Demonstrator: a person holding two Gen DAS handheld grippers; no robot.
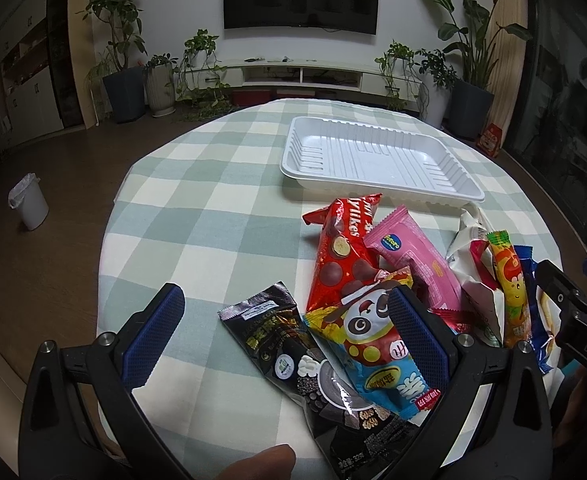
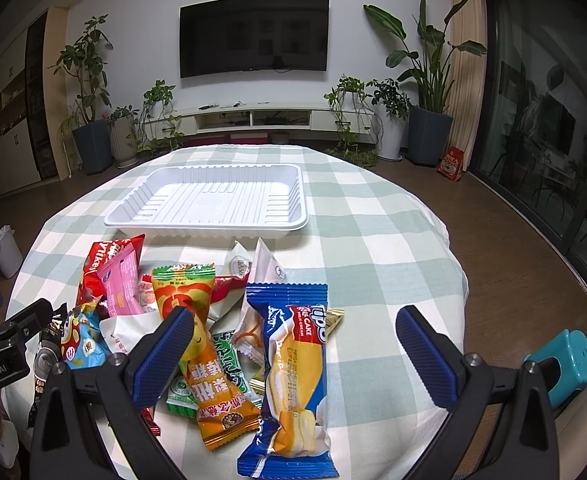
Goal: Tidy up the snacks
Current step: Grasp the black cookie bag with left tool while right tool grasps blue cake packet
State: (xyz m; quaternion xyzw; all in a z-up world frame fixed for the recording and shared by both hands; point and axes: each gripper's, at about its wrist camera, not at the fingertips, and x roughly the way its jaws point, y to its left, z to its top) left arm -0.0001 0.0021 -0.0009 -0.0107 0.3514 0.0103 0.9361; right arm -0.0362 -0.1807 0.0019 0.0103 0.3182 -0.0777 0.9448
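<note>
**Both hand-held grippers poised over the snack pile**

The left hand-held gripper (image 1: pixel 285 332) hovers low over the near edge of the tabletop (image 1: pixel 213 216), its blue-padded fingers spread wide apart above a black packet (image 1: pixel 293 364) and a panda-printed packet (image 1: pixel 373 340). The right hand-held gripper (image 2: pixel 293 352) also has its fingers wide apart, straddling a blue "Tipo" milk cream cake packet (image 2: pixel 293 372), with an orange packet (image 2: pixel 209 372) beside its left finger.

The white ribbed tray (image 2: pixel 133 216) sits just beyond the pile on the checked cloth, with nothing inside it. All snacks lie heaped in front of it, including a red packet reading "yilikes" (image 1: pixel 341 256) and a pink bar (image 1: pixel 409 256) overlapping it.
</note>
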